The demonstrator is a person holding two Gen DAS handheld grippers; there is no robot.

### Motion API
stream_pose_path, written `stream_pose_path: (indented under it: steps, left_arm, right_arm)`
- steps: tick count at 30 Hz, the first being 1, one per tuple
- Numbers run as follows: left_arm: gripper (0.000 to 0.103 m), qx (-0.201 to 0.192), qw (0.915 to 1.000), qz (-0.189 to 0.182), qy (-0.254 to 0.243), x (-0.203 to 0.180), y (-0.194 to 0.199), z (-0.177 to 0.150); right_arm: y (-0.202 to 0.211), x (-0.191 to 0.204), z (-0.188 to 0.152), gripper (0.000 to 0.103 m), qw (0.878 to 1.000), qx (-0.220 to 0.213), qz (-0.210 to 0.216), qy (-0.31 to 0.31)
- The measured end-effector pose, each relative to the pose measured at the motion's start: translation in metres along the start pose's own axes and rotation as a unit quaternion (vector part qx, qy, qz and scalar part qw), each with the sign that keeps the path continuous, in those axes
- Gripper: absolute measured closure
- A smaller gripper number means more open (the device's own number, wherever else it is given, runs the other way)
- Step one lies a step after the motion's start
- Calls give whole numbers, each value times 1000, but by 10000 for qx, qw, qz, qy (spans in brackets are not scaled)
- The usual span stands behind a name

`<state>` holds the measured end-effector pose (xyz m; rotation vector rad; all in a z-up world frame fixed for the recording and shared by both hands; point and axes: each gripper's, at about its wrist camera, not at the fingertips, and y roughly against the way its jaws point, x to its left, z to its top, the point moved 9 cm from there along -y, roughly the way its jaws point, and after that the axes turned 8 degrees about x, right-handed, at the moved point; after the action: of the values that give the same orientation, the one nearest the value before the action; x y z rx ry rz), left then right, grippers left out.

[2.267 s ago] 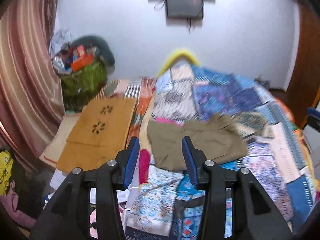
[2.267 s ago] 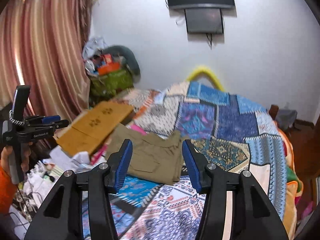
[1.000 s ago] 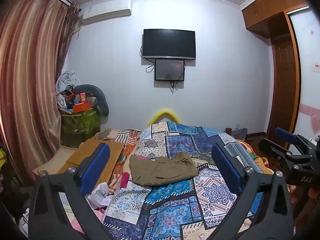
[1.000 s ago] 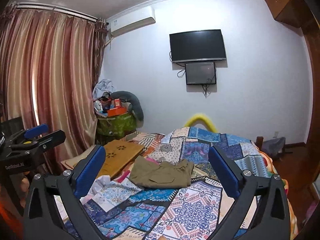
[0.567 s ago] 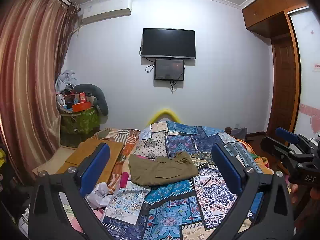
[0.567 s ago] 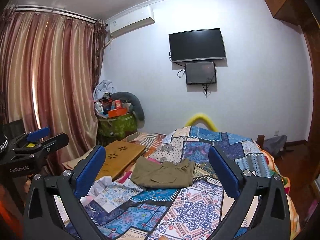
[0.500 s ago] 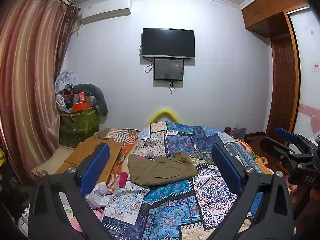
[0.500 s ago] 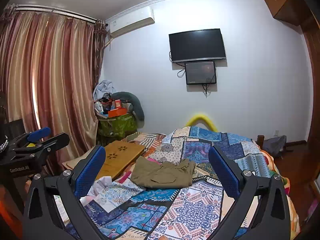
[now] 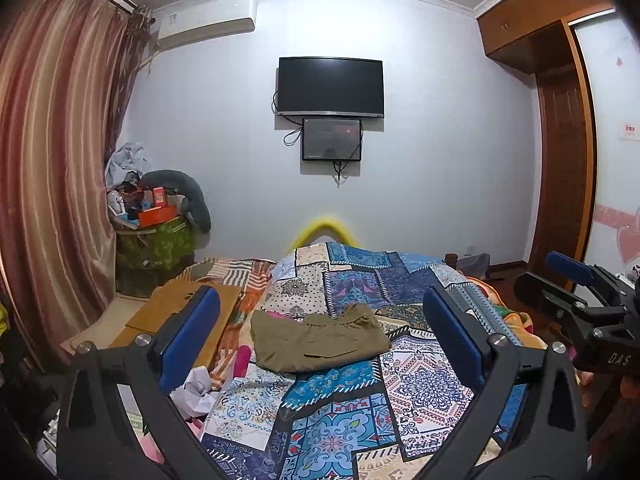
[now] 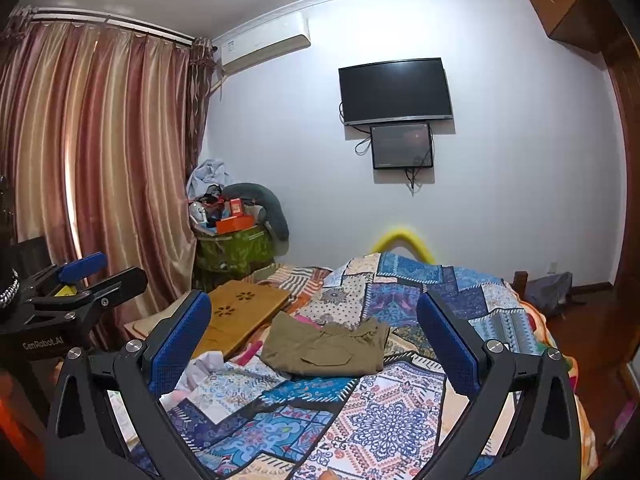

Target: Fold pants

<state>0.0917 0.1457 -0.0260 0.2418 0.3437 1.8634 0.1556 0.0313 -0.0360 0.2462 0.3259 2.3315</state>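
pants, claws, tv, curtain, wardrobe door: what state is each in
pants: folded in a bundle, lying on the quilt, held by nothing
left claw: open wide, empty, off the bed
right claw: open wide, empty, off the bed
tv: screen dark
small screen under it: dim, faint reddish glow
curtain: drawn shut
wardrobe door: closed

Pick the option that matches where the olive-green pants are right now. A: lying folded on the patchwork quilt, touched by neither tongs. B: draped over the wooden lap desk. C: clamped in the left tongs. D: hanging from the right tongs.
A: the olive-green pants lie in a compact fold on the patchwork quilt, while the left tongs and right tongs both stand wide open, well back from the cloth.
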Motion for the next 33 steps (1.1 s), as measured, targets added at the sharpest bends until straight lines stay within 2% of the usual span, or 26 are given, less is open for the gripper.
stream_pose_path:
  steps: [33]
  left_arm:
    - [0, 3, 9996, -245, -116, -6, -2, 4]
  right_arm:
    - [5, -3, 3, 1, 10000, -45, -14, -64]
